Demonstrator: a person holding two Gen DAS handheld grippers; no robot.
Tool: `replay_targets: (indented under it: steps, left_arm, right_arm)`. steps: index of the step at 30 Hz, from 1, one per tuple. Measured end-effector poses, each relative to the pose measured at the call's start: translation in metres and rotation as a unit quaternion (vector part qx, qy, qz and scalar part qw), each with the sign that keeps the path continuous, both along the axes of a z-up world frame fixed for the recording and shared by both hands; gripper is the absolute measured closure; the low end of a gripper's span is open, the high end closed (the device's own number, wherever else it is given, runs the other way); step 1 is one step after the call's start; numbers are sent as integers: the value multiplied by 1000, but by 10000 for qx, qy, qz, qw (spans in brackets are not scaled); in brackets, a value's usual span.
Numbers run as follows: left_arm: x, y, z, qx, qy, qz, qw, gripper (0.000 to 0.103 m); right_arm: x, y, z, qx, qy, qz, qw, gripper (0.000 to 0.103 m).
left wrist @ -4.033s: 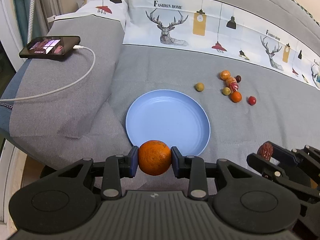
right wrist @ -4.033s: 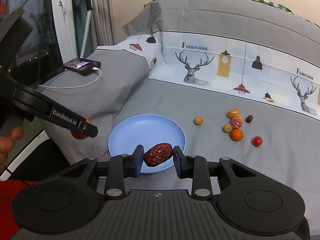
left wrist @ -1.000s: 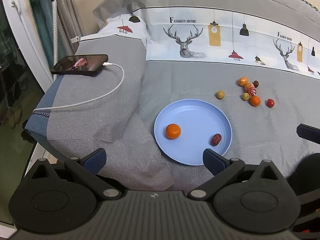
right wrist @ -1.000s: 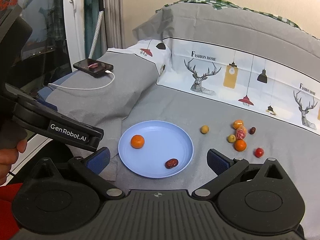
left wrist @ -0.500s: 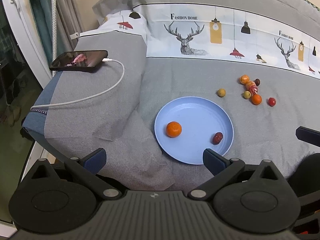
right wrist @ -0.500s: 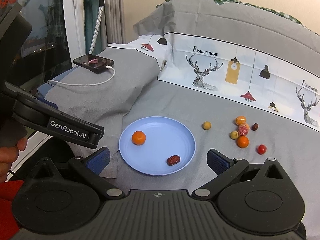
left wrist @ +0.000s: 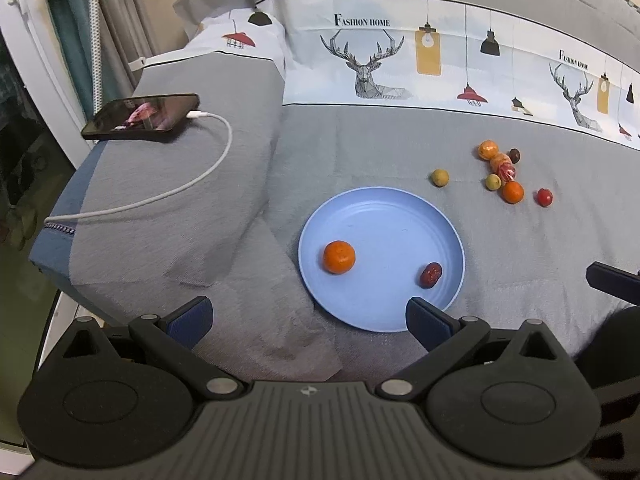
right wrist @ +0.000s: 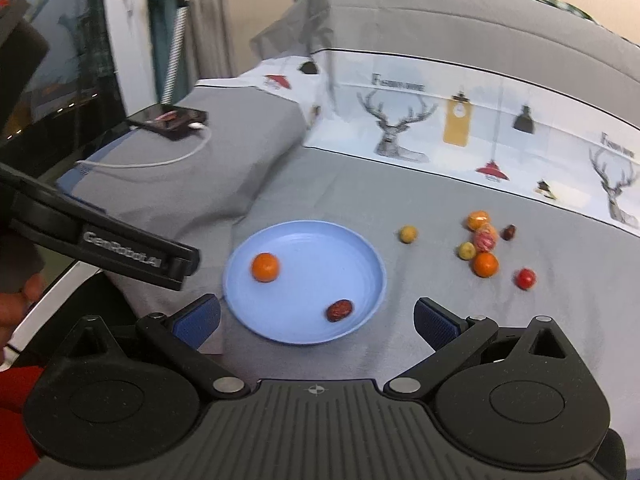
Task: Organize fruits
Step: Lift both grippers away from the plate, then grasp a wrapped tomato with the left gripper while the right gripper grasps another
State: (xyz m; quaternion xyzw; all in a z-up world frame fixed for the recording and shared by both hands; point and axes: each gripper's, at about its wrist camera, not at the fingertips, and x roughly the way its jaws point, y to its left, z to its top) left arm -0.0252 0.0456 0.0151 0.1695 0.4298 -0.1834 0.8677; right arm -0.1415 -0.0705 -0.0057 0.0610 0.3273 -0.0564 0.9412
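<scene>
A blue plate (left wrist: 400,216) (right wrist: 320,236) lies on the grey bedspread. On it sit an orange (left wrist: 339,257) (right wrist: 265,267) at the left and a red date (left wrist: 431,275) (right wrist: 339,310) at the right. Several small fruits (left wrist: 502,178) (right wrist: 485,246) lie in a loose cluster right of the plate, with one yellow-green fruit (left wrist: 439,177) (right wrist: 408,234) closer to it. My left gripper (left wrist: 308,322) is open and empty, held above the plate's near edge. My right gripper (right wrist: 316,322) is open and empty, also near the plate.
A black phone (left wrist: 142,117) (right wrist: 170,122) with a white charging cable (left wrist: 192,184) lies on the raised bedding at the left. The bed's edge drops off at the left. The left gripper's arm (right wrist: 100,248) crosses the right wrist view at the left.
Both grippers, shut on the orange and the date four seconds ago, are open and the fruits lie on the plate. In the last second both cameras have moved slightly closer.
</scene>
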Motion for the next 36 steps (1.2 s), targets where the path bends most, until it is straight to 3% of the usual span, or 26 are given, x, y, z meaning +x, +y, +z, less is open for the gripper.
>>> replay_targets:
  steps: [5, 9, 14, 18, 22, 26, 31, 34, 35, 36]
  left_arm:
    - [16, -28, -1, 96, 46, -158, 9998, 0]
    - [33, -69, -3, 88, 177, -422, 9989, 0]
    - [61, -146, -13, -4, 518, -981, 9938, 0]
    - [86, -223, -35, -75, 829, -1503, 9851, 0]
    - [105, -291, -68, 125, 939, -1962, 9760, 0]
    - [122, -342, -108, 369, 1018, -2242, 9685, 0]
    - [139, -376, -150, 719, 1166, -2178, 9663, 0]
    - [144, -384, -158, 755, 1184, -2163, 9662, 1]
    - [144, -384, -157, 692, 1131, -2177, 9670, 12]
    - [142, -384, -154, 662, 1051, -2189, 9678, 26]
  right_arm:
    - [1, -35, -12, -34, -18, -756, 9971, 1]
    - [4, -88, -33, 39, 58, -1559, 9878, 1]
    - [17, -159, -74, 72, 211, -2371, 9712, 1]
    - [41, -206, -113, 70, 285, -2734, 9615, 1]
    - [69, -243, -146, 129, 218, -2867, 9577, 1]
    - [92, -266, -170, 103, 257, -2716, 9620, 6]
    - [102, -273, -183, -104, 183, -2643, 9642, 5]
    - [101, -272, -183, -171, 151, -2642, 9642, 5]
    - [100, -272, -183, -173, 125, -2623, 9648, 12]
    - [99, -272, -182, -188, 69, -2590, 9657, 31]
